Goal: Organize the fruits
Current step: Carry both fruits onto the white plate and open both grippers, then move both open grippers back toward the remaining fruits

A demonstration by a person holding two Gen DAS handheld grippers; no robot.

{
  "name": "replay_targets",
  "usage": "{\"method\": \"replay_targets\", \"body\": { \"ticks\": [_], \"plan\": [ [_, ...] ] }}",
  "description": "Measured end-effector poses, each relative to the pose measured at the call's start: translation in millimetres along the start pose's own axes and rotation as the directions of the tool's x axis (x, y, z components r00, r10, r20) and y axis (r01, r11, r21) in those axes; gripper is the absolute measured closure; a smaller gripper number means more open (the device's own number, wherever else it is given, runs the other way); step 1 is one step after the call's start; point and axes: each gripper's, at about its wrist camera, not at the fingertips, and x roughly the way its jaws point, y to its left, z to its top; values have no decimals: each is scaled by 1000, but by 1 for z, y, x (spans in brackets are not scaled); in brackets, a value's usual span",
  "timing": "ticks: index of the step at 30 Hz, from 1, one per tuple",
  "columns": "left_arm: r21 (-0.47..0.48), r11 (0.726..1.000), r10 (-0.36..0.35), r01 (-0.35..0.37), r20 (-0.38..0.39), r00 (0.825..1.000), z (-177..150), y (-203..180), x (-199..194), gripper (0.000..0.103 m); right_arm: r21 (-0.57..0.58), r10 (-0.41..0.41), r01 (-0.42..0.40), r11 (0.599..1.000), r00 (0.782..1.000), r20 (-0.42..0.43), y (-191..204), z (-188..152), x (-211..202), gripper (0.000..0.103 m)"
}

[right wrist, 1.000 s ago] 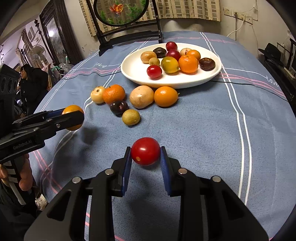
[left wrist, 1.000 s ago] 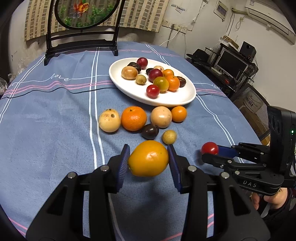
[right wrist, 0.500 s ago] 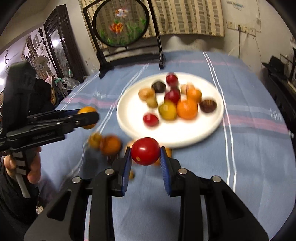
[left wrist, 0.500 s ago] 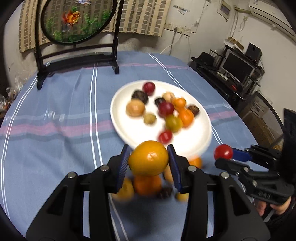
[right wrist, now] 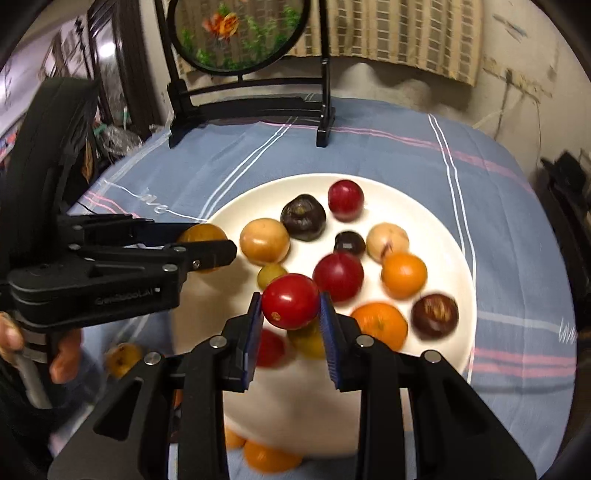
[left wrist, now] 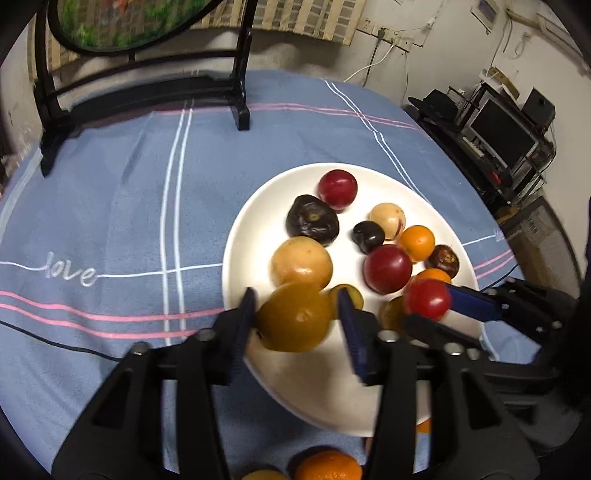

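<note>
My left gripper (left wrist: 297, 317) is shut on a yellow-orange fruit (left wrist: 293, 317) and holds it above the near left rim of the white plate (left wrist: 236, 240). My right gripper (right wrist: 290, 302) is shut on a small red fruit (right wrist: 290, 301) above the plate's (right wrist: 454, 229) near part. Each gripper shows in the other's view: the right one (left wrist: 428, 301) beside the left, the left one (right wrist: 205, 245) at the plate's left rim. The plate holds several fruits, red, orange, tan and dark purple.
A black stand with a round painted panel (right wrist: 240, 33) stands at the table's far side. Loose fruits lie on the blue cloth in front of the plate, an orange one (left wrist: 325, 467) and another (right wrist: 271, 458). A desk with a monitor (left wrist: 506, 133) is off to the right.
Both grippers have moved forward from over the loose fruits on the cloth to above the plate, each still holding its fruit.
</note>
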Motion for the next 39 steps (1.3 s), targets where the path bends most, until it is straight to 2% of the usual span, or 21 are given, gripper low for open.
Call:
{"method": "replay_targets", "body": {
  "ticks": [1,2,3,9,12,15,19,23,31,34,39],
  "plan": [
    [-10,1000,4,-4,15,1000,2,1,-3,33,-1,-15,15,1000,1000,3,-1,1,1,61],
    [-11,1000,8,-8,38,999,4,1,-8,32,6,-27,27,1000,1000,13,-3,0,0,46],
    [-4,1000,7,-7,47,999,4,-1,-13,32,20,-27,27,999,999,28,-5,-1,-5,44],
    [-12,1000,-21,23,115,993,-11,-4,-56,30,68,-19,16,998,999,40,-12,-24,-49,43],
    [3,1000,-10,9,165,986,-37,-12,-84,24,112,3,-6,994,1000,23,-11,-52,-69,43],
    [11,1000,11,-13,199,980,-71,-23,-102,23,166,34,-38,985,999,26,-7,-83,-86,43],
    [19,999,45,-50,198,979,-111,-29,-110,21,211,40,-44,977,999,23,4,-117,-98,43],
    [23,997,62,-68,175,983,-144,-27,-113,21,215,53,-51,975,999,-2,16,-135,-99,43],
    [-55,996,84,-77,147,986,-175,5,-118,21,175,31,-29,984,999,-7,29,-134,-90,43],
    [-69,995,88,-78,157,984,-178,13,-124,21,159,11,-15,987,1000,26,23,-126,-79,43],
    [-74,994,98,-86,174,980,-182,19,-133,19,149,3,-2,989,1000,-10,12,-111,-49,43]
  ]
}}
